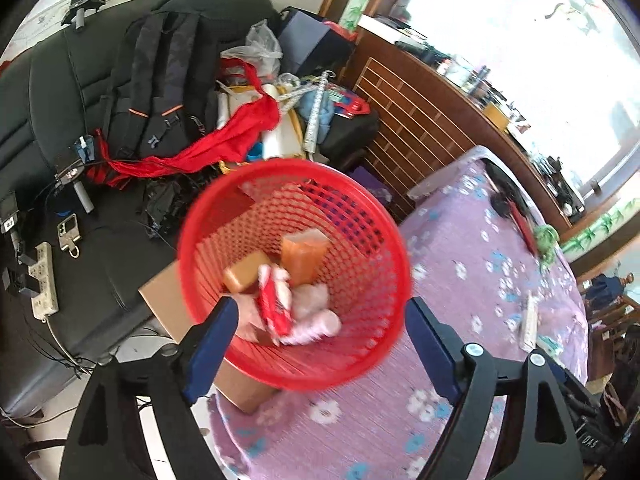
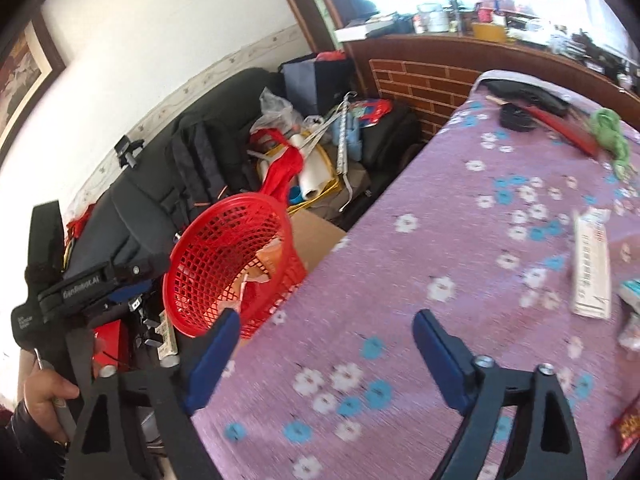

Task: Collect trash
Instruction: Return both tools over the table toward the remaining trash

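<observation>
Item: red mesh basket, at the table's edge, resting partly on a cardboard box beside the purple flowered cloth; it holds two orange blocks, a red wrapper and pale crumpled paper.

Item: my left gripper, fingers spread wide on either side of the basket's near rim, nothing between the pads; my right gripper, fingers likewise wide and empty, over bare cloth.

Item: remaining litter, right side of the table; a long white printed packet, a red-and-yellow wrapper at the near edge, a teal-and-white scrap, blurred.

Handling, as I judge it: the packet looks light and thin, likely to flex and slide on the cloth; I would take it across its narrow width near the middle, pads pressing flat faces; the wrappers are soft and crinkly, best pinched at a raised fold; the basket is light, springy plastic and perched half off the table, so a knock could tip it.

Item: green bundle and a red strip far along the table; whether these are trash I cannot tell.
</observation>
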